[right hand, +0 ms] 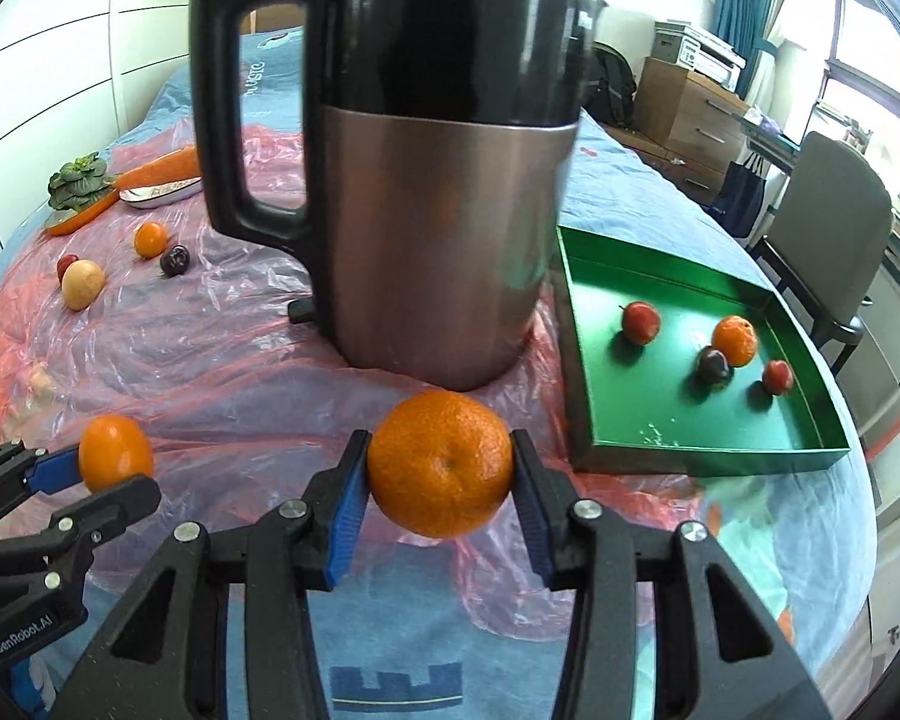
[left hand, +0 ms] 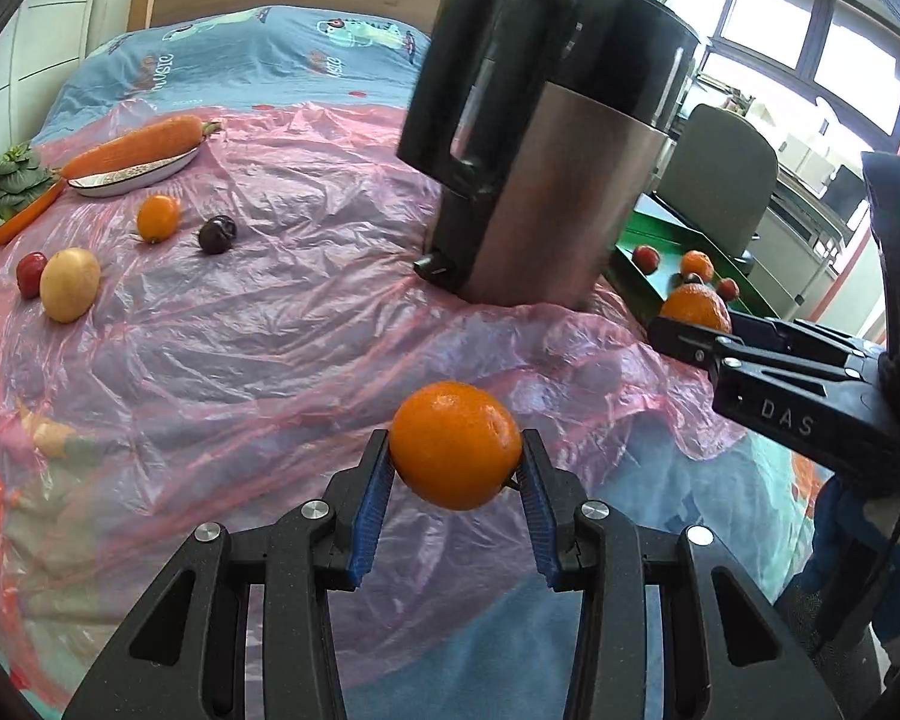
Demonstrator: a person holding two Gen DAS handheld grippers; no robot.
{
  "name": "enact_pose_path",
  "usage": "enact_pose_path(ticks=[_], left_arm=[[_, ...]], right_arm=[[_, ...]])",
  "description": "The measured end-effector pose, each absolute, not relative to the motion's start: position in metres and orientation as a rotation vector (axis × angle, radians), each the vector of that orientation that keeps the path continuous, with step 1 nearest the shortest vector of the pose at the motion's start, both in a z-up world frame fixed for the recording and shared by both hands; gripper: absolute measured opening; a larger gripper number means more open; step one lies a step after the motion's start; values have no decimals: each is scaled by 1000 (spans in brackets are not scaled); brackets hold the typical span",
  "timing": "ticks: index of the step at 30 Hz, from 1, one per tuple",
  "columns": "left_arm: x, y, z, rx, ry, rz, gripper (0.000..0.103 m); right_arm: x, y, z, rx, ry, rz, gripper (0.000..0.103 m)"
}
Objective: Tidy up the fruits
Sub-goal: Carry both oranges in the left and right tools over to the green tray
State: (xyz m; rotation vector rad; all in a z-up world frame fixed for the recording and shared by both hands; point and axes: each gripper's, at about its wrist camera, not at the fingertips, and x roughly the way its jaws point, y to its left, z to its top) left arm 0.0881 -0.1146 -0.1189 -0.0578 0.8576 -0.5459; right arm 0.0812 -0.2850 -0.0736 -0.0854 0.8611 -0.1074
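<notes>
while clamped, glossy orange [left hand: 455, 444], dimpled mandarin [right hand: 441, 463]

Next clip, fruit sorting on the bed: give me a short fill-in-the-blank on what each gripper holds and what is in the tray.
1. The left gripper is shut on a smooth ____.
2. The green tray holds ____ pieces of fruit.
3. Between the tray and the loose fruit stands a steel ____ with a black handle.
4. The carrot lies across a white ____.

Missing words: orange; four; kettle; dish
</notes>
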Motion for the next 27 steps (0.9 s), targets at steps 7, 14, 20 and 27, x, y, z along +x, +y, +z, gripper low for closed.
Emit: enact_pose_path(ticks=[7,14,20,27], left_arm=[[74,-170,-108,-25,875,-630,36],[77,-233,-86,43,852,-718,36],[89,-285,-71,91,822,-772,36],[127,-339,-66,107,836,-788,36]], right_arm=[[66,-350,-65,-12,829,-189,68],[55,-429,-58,64,793,-309,68],[56,-478,-56,103,768,-365,68],[77,-511,-59,122,756,-370,68]])
